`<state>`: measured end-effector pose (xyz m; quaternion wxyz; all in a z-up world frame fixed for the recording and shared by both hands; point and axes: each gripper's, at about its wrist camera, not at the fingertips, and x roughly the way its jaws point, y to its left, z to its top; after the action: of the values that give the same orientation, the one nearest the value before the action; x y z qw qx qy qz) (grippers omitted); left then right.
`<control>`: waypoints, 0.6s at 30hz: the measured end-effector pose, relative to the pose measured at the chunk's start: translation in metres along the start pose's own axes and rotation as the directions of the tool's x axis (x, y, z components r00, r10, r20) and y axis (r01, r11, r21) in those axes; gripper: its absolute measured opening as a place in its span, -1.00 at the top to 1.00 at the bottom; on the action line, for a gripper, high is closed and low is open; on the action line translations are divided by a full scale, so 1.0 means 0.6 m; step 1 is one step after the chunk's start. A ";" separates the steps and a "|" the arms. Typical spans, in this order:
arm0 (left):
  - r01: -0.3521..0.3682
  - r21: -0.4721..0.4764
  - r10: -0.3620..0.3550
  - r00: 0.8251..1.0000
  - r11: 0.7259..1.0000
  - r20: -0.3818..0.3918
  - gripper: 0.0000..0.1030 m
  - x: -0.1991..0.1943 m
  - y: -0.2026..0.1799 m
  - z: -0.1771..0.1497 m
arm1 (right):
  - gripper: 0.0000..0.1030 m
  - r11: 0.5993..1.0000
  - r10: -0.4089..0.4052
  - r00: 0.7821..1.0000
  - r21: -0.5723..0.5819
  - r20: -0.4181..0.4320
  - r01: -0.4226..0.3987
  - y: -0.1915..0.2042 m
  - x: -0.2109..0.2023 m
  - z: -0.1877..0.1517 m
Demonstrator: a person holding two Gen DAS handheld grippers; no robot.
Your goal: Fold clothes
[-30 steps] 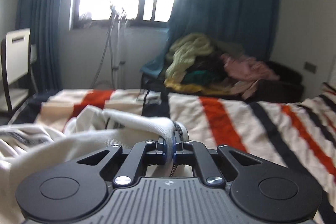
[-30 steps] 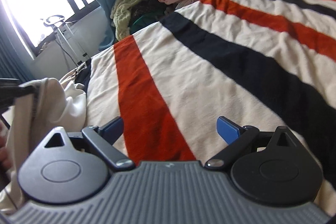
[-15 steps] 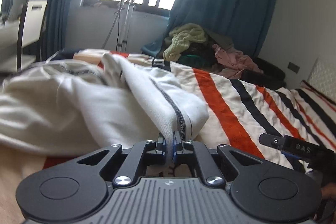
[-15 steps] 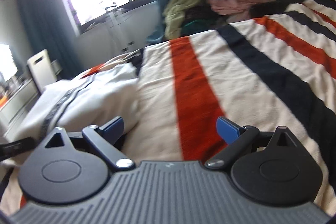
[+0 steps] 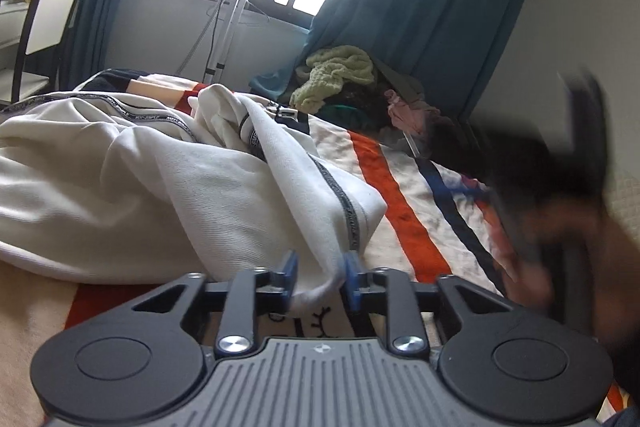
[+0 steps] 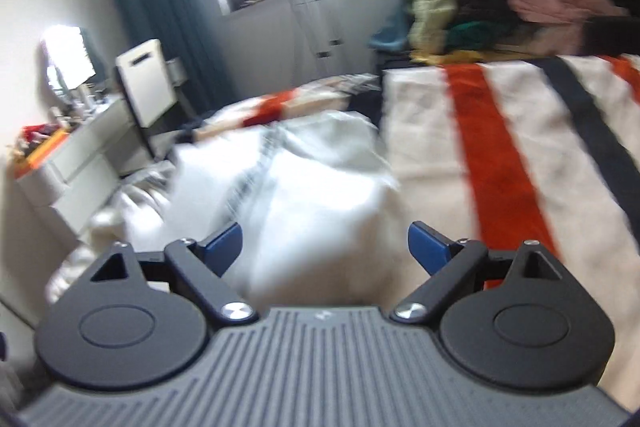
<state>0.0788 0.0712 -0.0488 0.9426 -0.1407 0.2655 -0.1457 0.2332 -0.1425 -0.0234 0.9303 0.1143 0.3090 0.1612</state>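
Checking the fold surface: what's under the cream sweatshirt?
The cream sweatshirt with grey printed tape lies bunched on the striped orange, navy and cream blanket, which shows around it. Whatever is beneath its bulk is covered. One corner hangs between the left hand-held gripper's parted fingers.

Bed with a cream blanket (image 5: 416, 187) striped orange and navy, a rumpled white garment (image 5: 168, 187) with dark printed trim lying on its left part, blanket bare to the right, garment (image 6: 312, 211) blurred in the right wrist view

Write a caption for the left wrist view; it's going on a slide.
Left gripper open around a corner of the white garment on the striped bed.
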 end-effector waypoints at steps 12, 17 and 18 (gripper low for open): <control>-0.084 -0.121 0.083 0.996 0.989 -0.009 -0.40 0.081 0.102 0.002 | -0.75 0.963 0.002 0.975 -0.261 -0.223 -0.061 0.243 0.362 0.179; -0.076 -0.228 0.071 0.997 0.971 -0.031 -0.41 0.119 0.141 0.002 | -0.35 0.887 -0.176 0.949 -0.461 -0.260 0.038 0.319 0.489 0.145; -0.075 -0.243 0.069 0.997 0.967 -0.031 -0.41 0.123 0.147 0.002 | -0.16 0.883 -0.220 0.933 -0.466 -0.286 0.066 0.314 0.508 0.140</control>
<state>0.1571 0.1267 -0.1122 0.9198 -0.2444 0.2967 -0.0792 0.4724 0.1348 -0.0629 0.8756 -0.1553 0.4228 0.1748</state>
